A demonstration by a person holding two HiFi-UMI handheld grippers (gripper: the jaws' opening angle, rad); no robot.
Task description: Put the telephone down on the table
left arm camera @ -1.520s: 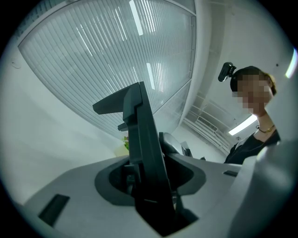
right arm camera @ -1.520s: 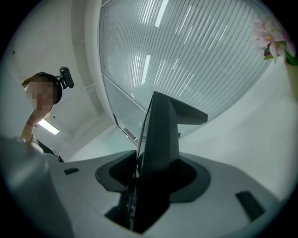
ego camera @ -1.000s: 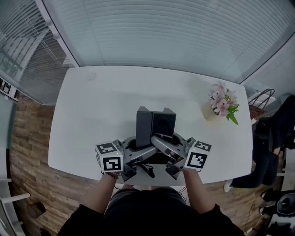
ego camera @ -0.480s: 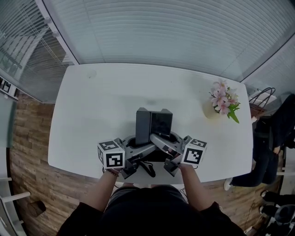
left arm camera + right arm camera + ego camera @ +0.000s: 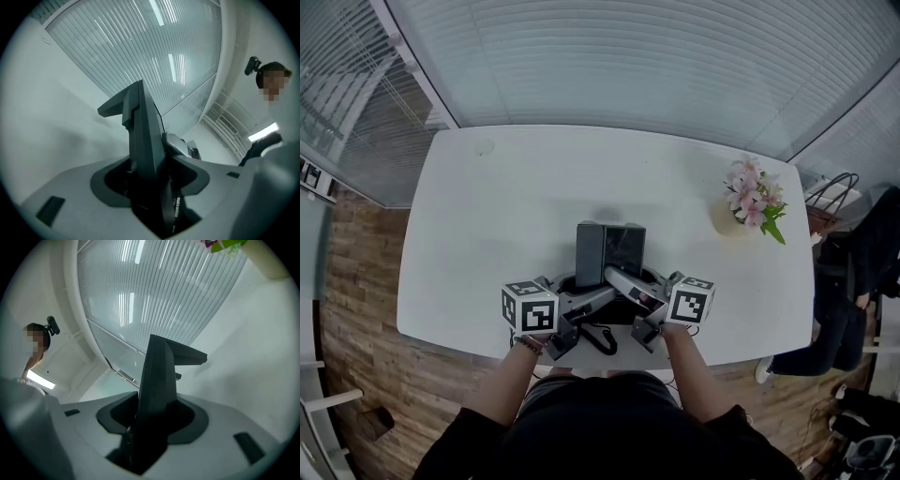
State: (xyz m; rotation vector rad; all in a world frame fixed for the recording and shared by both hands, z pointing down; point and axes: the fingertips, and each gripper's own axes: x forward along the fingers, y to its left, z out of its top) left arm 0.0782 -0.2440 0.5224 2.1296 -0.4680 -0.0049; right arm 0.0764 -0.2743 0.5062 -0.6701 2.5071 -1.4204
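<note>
The black telephone [image 5: 609, 251] stands on edge low over the near middle of the white table [image 5: 487, 216]. I hold it from both sides. My left gripper [image 5: 583, 300] grips its near left part, and its jaws are opening with the telephone [image 5: 143, 140] still between them. My right gripper [image 5: 626, 283] grips the near right part, its jaws closing a little on the telephone [image 5: 159, 376]. The black coiled cord [image 5: 598, 337] hangs below the grippers at the table's front edge. Whether the base touches the tabletop is hidden.
A pot of pink flowers [image 5: 753, 202] stands at the table's far right, seen too as the flower pot [image 5: 262, 258]. A person [image 5: 853, 272] in dark clothes stands beyond the right edge. A glass wall with blinds runs behind the table; wooden floor lies at the left.
Both grippers and the telephone have sunk toward the tabletop and drawn slightly nearer the front edge. The cord now hangs lower at the table's edge.
</note>
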